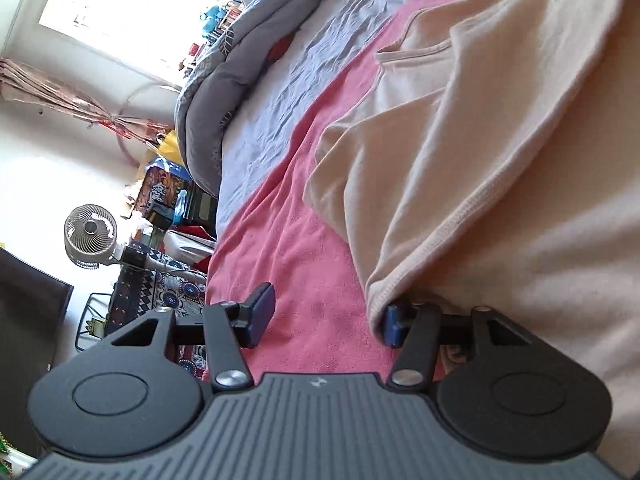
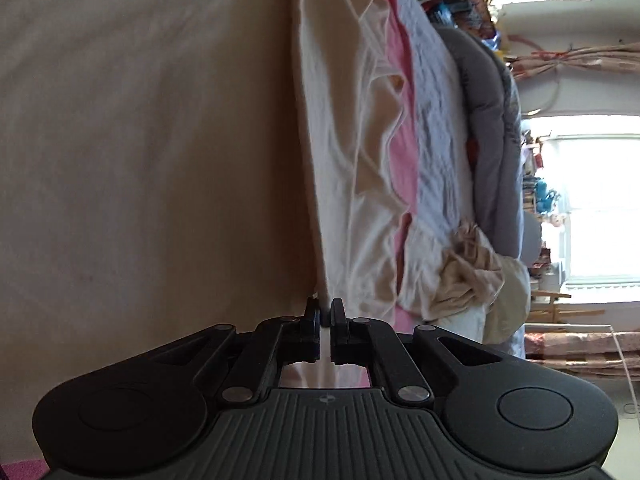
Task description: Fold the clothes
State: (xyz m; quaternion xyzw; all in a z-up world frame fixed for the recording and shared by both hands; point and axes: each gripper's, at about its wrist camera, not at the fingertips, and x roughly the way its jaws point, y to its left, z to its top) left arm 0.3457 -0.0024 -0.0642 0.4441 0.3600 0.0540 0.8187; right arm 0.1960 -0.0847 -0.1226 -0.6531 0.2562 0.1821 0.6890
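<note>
Cream cotton garment [image 1: 460, 160] lies spread on pink terry towel [image 1: 304, 248] over the bed's pale lilac sheet [image 1: 280, 120]. Left gripper [image 1: 326, 316]: jaws wide apart, one blue pad touching the stitched hem corner, bare towel between. Right gripper [image 2: 326, 314]: jaws clamped on a thin cream fabric edge. Only the right view shows a crumpled beige cloth pile [image 2: 468, 268]. Garment's long axis runs away from both cameras along the bed; grey quilt [image 1: 224, 80] bounds the far side.

My bed [image 1: 280, 120] carries a pink towel [image 1: 304, 248], with the cream shirt [image 1: 460, 140] spread over it and a grey duvet [image 1: 224, 80] bunched alongside.
</note>
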